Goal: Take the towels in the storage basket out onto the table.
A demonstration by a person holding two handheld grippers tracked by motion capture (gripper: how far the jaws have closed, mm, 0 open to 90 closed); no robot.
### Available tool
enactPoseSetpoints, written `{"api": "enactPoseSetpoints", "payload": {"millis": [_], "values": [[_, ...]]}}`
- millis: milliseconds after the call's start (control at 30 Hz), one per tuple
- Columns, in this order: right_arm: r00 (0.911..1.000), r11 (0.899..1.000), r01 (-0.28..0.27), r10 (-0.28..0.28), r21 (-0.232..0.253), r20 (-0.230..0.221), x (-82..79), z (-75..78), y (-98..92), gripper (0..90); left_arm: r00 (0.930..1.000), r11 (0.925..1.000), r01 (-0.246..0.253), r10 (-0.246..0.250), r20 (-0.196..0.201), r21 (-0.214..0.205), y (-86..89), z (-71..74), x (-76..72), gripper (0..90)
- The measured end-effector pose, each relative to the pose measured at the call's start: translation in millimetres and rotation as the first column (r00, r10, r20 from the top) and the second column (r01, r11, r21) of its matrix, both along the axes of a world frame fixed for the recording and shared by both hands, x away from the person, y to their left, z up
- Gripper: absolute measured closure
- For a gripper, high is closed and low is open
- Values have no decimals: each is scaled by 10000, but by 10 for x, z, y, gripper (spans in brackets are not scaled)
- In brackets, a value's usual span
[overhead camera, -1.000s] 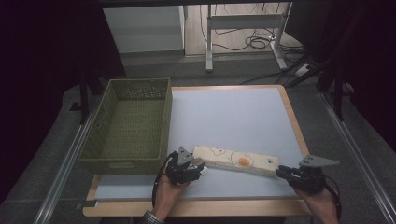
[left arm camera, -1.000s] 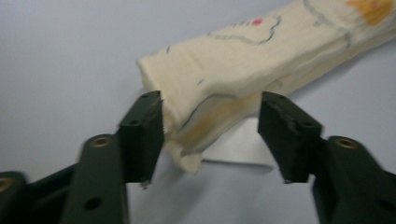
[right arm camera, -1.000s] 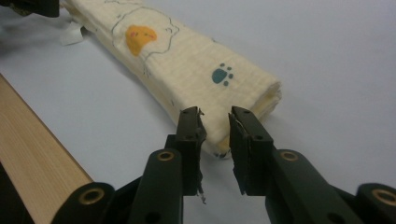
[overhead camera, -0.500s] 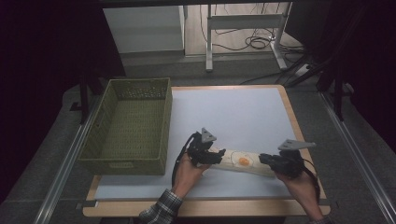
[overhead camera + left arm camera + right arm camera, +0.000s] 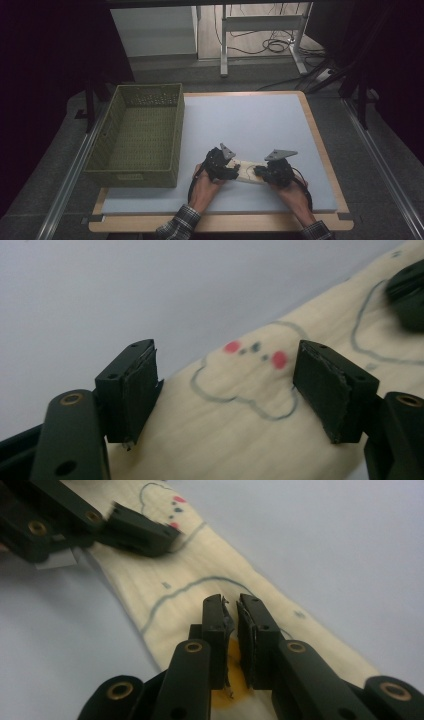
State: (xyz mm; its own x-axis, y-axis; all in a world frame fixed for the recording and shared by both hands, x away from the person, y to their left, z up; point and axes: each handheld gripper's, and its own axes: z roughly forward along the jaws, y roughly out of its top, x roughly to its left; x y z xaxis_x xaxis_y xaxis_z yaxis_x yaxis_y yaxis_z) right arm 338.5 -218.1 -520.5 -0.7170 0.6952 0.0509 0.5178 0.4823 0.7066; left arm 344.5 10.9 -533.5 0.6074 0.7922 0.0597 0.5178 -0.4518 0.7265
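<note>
A long cream cloth [image 5: 247, 171] printed with outlined clouds and an orange spot lies flat near the front of the pale mat. My left gripper [image 5: 233, 173] is at its left end. In the left gripper view its jaws [image 5: 225, 390] stand open over a cloud with red cheeks on the cloth [image 5: 225, 445], and they have just been opening. My right gripper [image 5: 260, 173] is at the cloth's right part. Its jaws [image 5: 234, 617] have just been closing and stand nearly together over the cloth [image 5: 175, 600], with nothing visible between them. The left gripper [image 5: 140, 530] shows beyond.
A green woven basket [image 5: 120, 172] stands on the left of the table, close to my left hand. The pale mat [image 5: 250, 125] stretches behind the cloth. The wooden table edge [image 5: 220, 222] runs along the front.
Both hands have moved inward along the cloth, the left one to the right and the right one to the left. The grippers now sit close together over it.
</note>
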Motion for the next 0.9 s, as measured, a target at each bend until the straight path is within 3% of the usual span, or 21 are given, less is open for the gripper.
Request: {"api": "enactPoseSetpoints", "payload": {"millis": [567, 700, 900], "values": [[9923, 9922, 1240, -1240, 149, -51, -159, 26, -850, 823, 9929, 9930, -1177, 1176, 201, 45, 474, -41, -101, 264], [9904, 9899, 1382, -1380, 321, -91, -203, 26, -984, 836, 9895, 9896, -1439, 1440, 107, -78, 567, -46, -116, 276], [9899, 9895, 1420, -1421, 276, 25, -238, 31, -1004, 834, 9892, 9887, -1465, 1463, -105, -319, 561, -42, -132, 381]]}}
